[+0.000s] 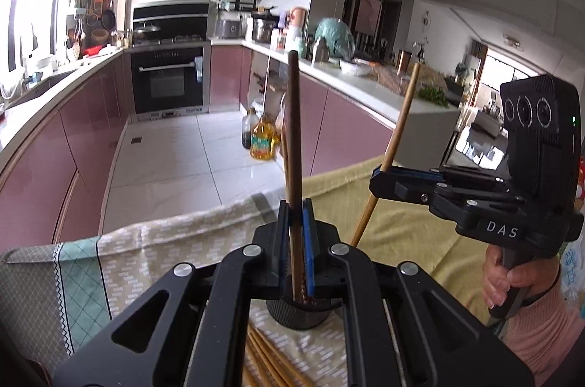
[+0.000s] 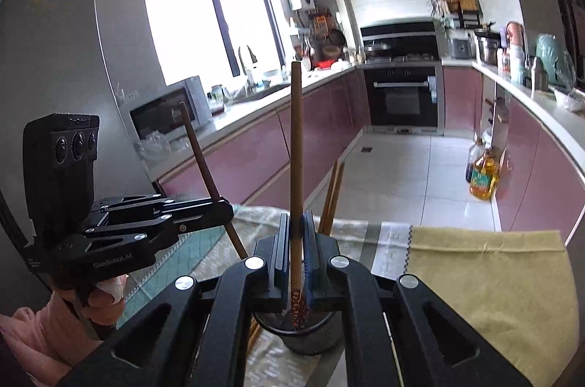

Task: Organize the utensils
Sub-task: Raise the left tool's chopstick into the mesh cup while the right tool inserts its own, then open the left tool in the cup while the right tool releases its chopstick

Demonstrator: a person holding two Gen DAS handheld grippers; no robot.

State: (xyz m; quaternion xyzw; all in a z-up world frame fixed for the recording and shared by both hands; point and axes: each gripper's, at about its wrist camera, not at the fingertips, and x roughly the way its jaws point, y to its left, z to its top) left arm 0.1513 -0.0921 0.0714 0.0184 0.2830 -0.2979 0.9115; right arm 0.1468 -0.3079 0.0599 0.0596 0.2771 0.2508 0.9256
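We find each tool pinching one chopstick, the left tool (image 1: 295, 226) a dark brown wooden chopstick (image 1: 294, 131) and the right tool (image 2: 296, 233) a light bamboo chopstick (image 2: 296, 145), above the black mesh cup (image 2: 310, 339); loose bamboo chopsticks (image 1: 267, 361) remain on the desk.

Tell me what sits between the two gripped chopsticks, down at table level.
In the right wrist view, between the left gripper's dark chopstick and the right gripper's light chopstick, only patterned cloth shows; the black holder stands below.

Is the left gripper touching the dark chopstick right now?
Touching. In the left wrist view the left gripper is shut on the dark chopstick, both pads pressed against its shaft, holding it upright above the black holder.
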